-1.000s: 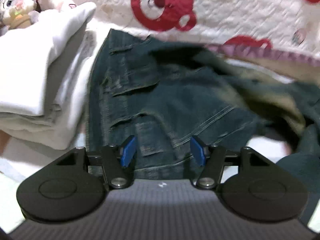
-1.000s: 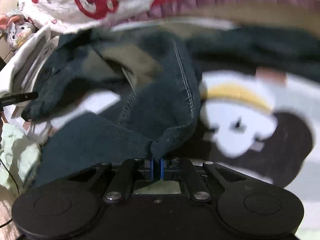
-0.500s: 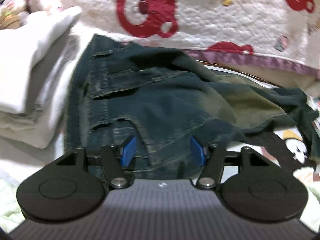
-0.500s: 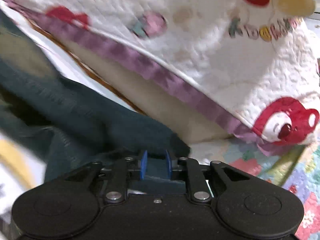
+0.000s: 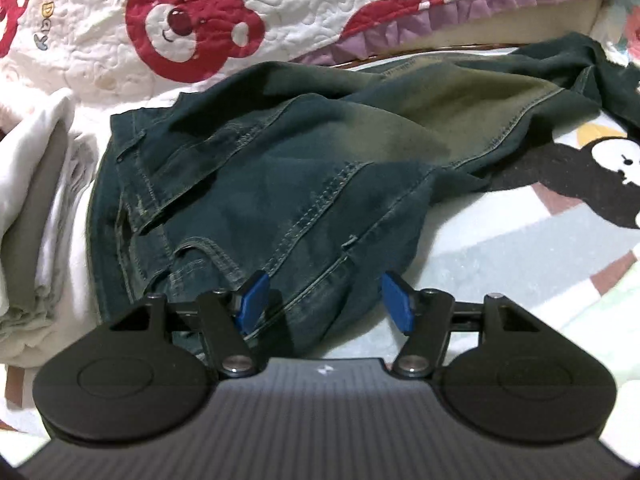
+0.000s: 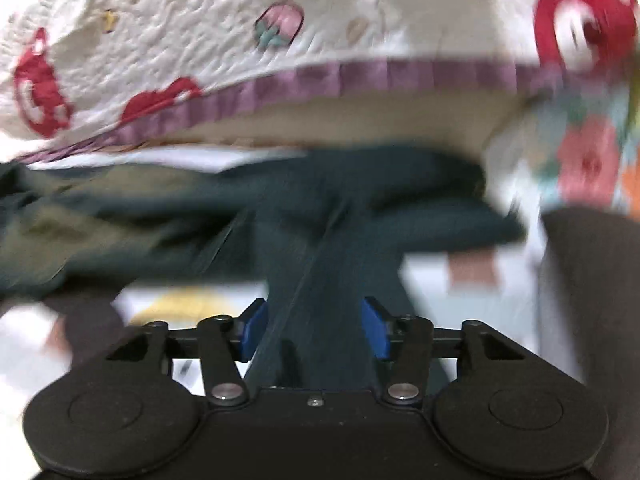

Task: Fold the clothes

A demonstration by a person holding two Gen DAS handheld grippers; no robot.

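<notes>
Dark blue jeans [image 5: 288,184] lie rumpled on the printed bed sheet, waistband and pockets to the left, legs stretching away to the right. My left gripper [image 5: 326,300] is open just above the near edge of the denim, its blue pads [image 5: 252,294] apart with cloth lying between them. In the blurred right wrist view, a leg of the jeans [image 6: 320,220] runs across the middle. My right gripper [image 6: 316,330] is open there, with a strip of denim lying loose between its blue pads [image 6: 376,334].
A stack of folded white and beige clothes [image 5: 36,216] stands at the left beside the jeans. A quilted white blanket with red bears and a purple frill [image 5: 280,12] rises behind. The cartoon-print sheet [image 5: 540,248] shows at the right.
My right gripper, shut on the jeans' hem a second ago, has opened and swung toward the quilt side. The jeans leg has spread out to the right. The left gripper stayed open.
</notes>
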